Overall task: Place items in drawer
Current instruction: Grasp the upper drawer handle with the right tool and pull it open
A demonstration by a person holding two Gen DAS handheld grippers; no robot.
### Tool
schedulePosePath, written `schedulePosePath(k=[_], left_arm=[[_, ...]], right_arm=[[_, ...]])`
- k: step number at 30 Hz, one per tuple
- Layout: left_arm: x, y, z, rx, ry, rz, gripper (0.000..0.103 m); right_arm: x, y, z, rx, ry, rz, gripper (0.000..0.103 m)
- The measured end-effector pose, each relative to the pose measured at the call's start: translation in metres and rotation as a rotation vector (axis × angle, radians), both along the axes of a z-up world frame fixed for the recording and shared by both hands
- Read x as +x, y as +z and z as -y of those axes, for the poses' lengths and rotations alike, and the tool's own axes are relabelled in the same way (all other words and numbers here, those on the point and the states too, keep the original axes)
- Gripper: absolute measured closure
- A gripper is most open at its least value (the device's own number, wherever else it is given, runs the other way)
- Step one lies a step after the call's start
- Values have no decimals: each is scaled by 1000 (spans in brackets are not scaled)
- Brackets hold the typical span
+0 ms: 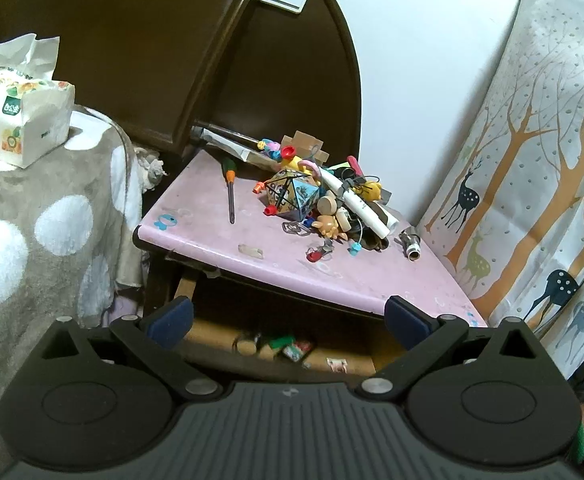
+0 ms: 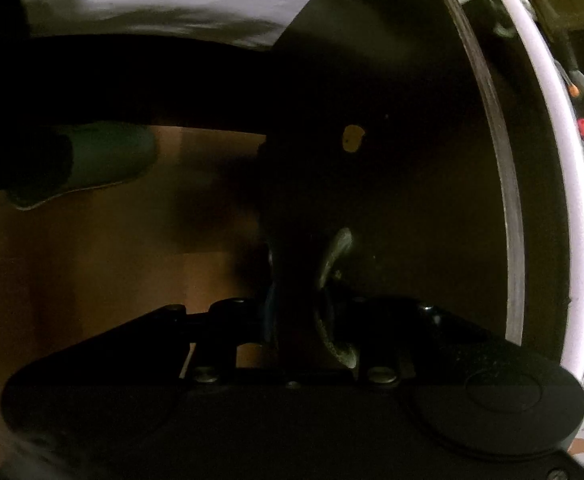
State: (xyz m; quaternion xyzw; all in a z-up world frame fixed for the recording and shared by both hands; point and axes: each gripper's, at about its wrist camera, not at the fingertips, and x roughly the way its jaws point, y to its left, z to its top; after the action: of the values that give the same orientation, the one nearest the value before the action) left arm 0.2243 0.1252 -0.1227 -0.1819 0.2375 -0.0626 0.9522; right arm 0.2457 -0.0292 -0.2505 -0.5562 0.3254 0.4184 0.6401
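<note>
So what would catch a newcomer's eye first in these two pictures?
The jumbled pile of small toys and trinkets on the pink tabletop, with a patterned many-sided ball in its middle. Below it, the drawer stands open. The right gripper is closed on the drawer handle in a dark view.

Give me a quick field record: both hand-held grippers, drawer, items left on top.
left hand-held gripper: open, empty, above the drawer
right hand-held gripper: nearly shut around the drawer handle; contact unclear
drawer: open, few small items inside
nightstand top: screwdriver lying apart from toy pile
</note>
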Motion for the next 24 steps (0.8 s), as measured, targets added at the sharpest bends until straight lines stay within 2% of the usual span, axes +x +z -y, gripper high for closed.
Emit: schedulePosePath(k=[6, 14, 24], left_arm=[[-2, 0, -1, -2, 10, 1, 0], [-5, 1, 2, 15, 7, 6, 0], [-5, -2, 9, 44, -2, -5, 0]], right_arm=[[-43, -3, 4, 18, 10, 8, 80], [-81, -4, 0, 27, 8, 12, 80], [-122, -20, -1, 57, 0, 49, 80]])
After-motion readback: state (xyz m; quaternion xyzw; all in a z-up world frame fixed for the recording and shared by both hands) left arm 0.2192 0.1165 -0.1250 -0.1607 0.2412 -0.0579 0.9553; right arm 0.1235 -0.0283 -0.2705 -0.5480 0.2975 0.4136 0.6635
